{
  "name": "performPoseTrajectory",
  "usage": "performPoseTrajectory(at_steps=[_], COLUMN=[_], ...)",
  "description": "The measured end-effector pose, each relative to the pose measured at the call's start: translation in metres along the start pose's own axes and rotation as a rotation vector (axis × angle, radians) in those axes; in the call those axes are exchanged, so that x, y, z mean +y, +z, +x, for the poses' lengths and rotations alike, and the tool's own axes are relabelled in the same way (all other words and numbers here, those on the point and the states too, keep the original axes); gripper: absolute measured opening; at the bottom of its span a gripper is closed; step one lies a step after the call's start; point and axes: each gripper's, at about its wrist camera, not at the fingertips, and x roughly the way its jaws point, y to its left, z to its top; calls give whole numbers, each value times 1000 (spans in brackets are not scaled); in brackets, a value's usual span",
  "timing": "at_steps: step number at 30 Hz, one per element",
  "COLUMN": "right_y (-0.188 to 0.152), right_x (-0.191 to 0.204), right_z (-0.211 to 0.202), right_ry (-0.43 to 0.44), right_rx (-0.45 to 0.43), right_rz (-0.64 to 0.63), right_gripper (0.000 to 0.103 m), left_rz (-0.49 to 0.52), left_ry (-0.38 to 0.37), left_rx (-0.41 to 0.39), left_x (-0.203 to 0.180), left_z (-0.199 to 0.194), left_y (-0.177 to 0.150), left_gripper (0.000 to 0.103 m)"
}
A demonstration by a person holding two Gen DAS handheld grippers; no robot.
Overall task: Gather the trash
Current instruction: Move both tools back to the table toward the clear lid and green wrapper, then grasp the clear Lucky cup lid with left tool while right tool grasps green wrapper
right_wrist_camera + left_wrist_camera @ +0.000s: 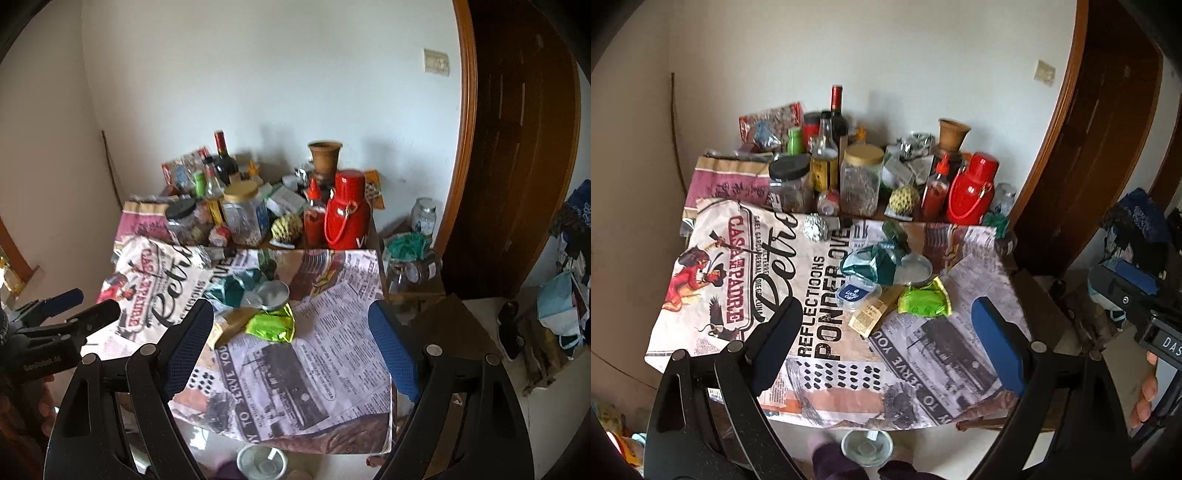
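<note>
Loose trash lies mid-table on a printed cloth [713,266]: a bright green wrapper [925,301], a crumpled teal bag [871,264], a small blue-lidded tub [855,291], a tan carton [873,314], a round lid [916,267] and a foil ball [815,228]. My left gripper [886,302] hovers open short of the pile, holding nothing. In the right wrist view the green wrapper [271,325] and teal bag [229,290] sit just beyond my right gripper [291,308], also open and empty. The left gripper [98,302] shows at that view's left edge.
Jars, bottles, a red flask [971,188] and a clay pot [953,133] crowd the table's far edge against the wall. A round clear container [866,448] stands on the floor below the near edge. A wooden door [1108,129] and piled clutter [561,314] are to the right.
</note>
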Motion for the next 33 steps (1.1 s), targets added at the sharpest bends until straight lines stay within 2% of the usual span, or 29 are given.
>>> performPoseTrajectory(at_steps=[6, 12, 20, 29, 33], right_y=[-3, -4, -11, -44, -50], right_x=[0, 14, 20, 4, 4], right_z=[49, 101, 180, 251, 264], right_ry=[-1, -57, -83, -65, -58], right_rx=[115, 219, 366, 522, 548], right_rz=[49, 77, 168, 351, 357], right_gripper=[84, 84, 84, 83, 83], left_rz=[-1, 47, 75, 125, 154], left_ry=[-16, -124, -236, -274, -273], left_rx=[81, 249, 411, 461, 471], left_x=[19, 41, 64, 69, 68], left_z=[52, 120, 202, 258, 272], left_y=[6, 12, 7, 6, 4], left_gripper=[93, 93, 93, 93, 93])
